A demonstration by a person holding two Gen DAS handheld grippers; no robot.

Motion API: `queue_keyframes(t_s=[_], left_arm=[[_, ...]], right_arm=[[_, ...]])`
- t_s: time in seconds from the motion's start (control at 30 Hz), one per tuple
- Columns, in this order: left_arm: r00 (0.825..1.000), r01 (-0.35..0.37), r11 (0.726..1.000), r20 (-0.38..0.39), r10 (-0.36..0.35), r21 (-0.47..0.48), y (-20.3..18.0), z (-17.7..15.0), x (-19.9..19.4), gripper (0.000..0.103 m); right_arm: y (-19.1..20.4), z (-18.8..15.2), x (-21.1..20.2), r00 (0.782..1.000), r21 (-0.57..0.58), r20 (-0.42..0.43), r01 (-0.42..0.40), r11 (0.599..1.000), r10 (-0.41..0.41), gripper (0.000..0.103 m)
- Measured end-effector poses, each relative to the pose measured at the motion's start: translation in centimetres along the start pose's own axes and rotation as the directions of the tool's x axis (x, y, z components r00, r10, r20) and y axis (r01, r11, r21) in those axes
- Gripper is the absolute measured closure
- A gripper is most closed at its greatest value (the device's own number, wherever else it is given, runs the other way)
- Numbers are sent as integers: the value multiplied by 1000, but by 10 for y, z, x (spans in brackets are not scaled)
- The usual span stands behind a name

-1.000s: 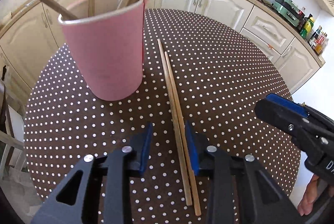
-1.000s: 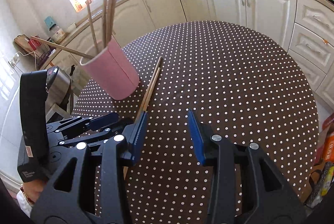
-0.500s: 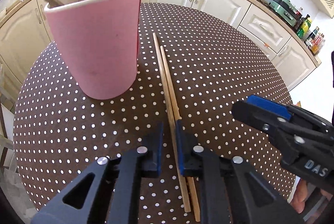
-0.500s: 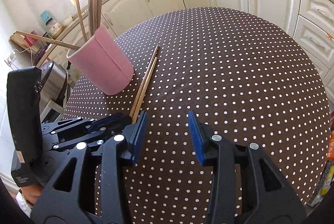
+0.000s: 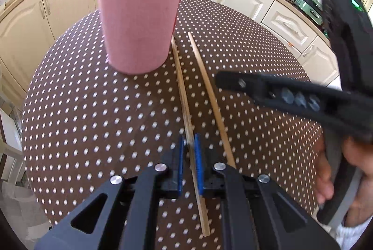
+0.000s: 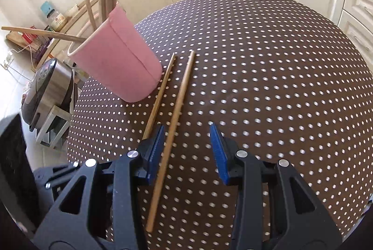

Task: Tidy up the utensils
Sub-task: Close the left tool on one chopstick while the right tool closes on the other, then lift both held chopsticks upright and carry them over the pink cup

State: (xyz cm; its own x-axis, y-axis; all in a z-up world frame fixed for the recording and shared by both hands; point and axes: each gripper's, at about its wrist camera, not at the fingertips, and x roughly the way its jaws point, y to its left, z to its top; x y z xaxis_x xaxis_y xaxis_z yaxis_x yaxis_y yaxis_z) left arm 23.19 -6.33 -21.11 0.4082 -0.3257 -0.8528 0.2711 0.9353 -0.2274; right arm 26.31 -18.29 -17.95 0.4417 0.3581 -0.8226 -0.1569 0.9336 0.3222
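Round table (image 5: 93, 110) (image 6: 268, 63) covered in a brown cloth with white dots. A pink cup (image 5: 138, 21) (image 6: 121, 59) stands upright on it, with long wooden sticks poking out the top. Two wooden chopsticks lie flat on the cloth just beside the cup, near each other but apart: the left chopstick (image 5: 180, 87) (image 6: 160, 91) close to the cup's base, the right chopstick (image 5: 209, 96) (image 6: 179, 103) on its far side.
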Motion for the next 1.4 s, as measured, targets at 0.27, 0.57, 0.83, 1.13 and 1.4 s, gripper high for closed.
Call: queue_keyframes(t_s=[0.27, 0.57, 0.83, 1.13, 1.4], left_arm=[[999, 30, 1000, -22, -30, 0, 18, -13, -11, 93], [1000, 23, 999, -11, -24, -38, 29, 14, -7, 85], [999, -24, 999, -46, 23, -23, 17, 41, 12, 84], [995, -99, 995, -29, 99, -8, 15, 53, 20, 97], [997, -52, 999, 48, 53, -14, 11, 31, -10, 97]], right_arm=[[22, 15, 23, 994, -45, -33, 104, 994, -105, 68], [45, 24, 37, 977, -160, -57, 193, 968, -204, 95], [28, 8, 22, 978, -190, -145, 122, 974, -151, 97], [10, 2, 9, 978, -180, -165, 101, 979, -131, 97], [10, 2, 2, 989, -154, -110, 78, 985, -95, 97]])
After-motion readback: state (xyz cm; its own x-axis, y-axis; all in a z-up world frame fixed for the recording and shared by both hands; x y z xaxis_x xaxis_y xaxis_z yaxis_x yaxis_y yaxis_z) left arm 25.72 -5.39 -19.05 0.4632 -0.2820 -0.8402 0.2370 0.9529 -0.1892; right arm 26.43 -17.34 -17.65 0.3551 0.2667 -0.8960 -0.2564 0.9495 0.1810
